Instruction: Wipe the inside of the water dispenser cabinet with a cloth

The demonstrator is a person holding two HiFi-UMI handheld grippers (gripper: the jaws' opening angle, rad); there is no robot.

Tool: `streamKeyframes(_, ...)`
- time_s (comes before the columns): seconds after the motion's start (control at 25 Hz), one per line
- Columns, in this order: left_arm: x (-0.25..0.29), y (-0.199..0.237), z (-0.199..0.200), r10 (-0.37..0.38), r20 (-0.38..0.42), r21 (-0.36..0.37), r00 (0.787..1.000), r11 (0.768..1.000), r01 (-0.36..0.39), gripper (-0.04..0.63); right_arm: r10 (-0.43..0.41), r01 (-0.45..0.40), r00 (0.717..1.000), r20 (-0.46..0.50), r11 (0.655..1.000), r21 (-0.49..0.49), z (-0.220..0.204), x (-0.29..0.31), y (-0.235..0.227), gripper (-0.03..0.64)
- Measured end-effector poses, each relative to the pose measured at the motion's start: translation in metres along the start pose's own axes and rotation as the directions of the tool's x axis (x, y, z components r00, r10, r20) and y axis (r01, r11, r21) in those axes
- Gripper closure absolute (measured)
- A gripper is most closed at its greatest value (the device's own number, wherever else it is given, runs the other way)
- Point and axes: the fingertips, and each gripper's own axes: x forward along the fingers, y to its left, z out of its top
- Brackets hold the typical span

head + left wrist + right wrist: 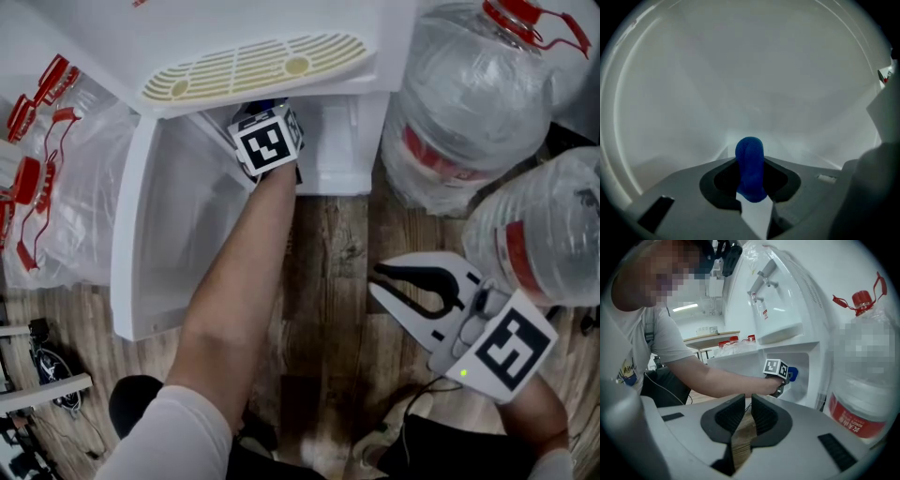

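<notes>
Cloth (750,154) between the left gripper (750,164) jaws: blue fabric, matt, finely textured. Cabinet wall (750,70) ahead of those jaws: white plastic, smooth, dull sheen. Floor (328,272) beneath the right gripper (374,279): wood planks, visible grain. Bottles (469,103) beside the right gripper: clear, glossy plastic.

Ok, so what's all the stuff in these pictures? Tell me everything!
dispenser: one, white, ahead of the person
cabinet: one, white inside, open, under the dispenser
door: one, white, swung open at left
grille: one, cream, above the cabinet
taps: two, grey, on the dispenser's front
bottles: two big ones, clear with red labels, at right
wrapped bottles: count unclear, red caps, in plastic at far left
cloth: one, blue, inside the cabinet
floor: wood, brown, underneath
arm: left one, reaching into the cabinet
left gripper: shut on the cloth
right gripper: jaws slightly apart, empty, over the floor
</notes>
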Motion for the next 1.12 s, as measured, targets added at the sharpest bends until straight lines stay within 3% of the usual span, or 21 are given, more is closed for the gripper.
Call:
streamKeyframes(0.2, 0.000, 0.005, 0.027, 0.025, 0.077, -0.021, 0.997, 0.999, -0.024, 0.491, -0.001, 0.001, 1.000, -0.004, 1.000, 0.006, -0.002, -0.003, -0.001, 0.577)
streamKeyframes(0.4, 0.009, 0.005, 0.022, 0.072, 0.046, -0.016, 0.996, 0.997, -0.071, 0.491, -0.011, 0.011, 1.000, -0.008, 1.000, 0.012, -0.005, -0.007, -0.004, 0.577)
streamKeyframes(0.84, 0.022, 0.014, -0.046, 0.118, -0.150, -0.094, 0.982, 0.987, -0.133, 0.491, -0.025, 0.025, 1.000, -0.009, 0.999, 0.021, -0.008, -0.014, -0.009, 0.577)
streamKeyframes(1.12, 0.010, 0.020, -0.079, 0.136, -0.220, -0.152, 0.966, 0.973, -0.172, 0.491, -0.025, 0.025, 1.000, -0.002, 1.000, 0.015, -0.006, -0.016, -0.009, 0.577)
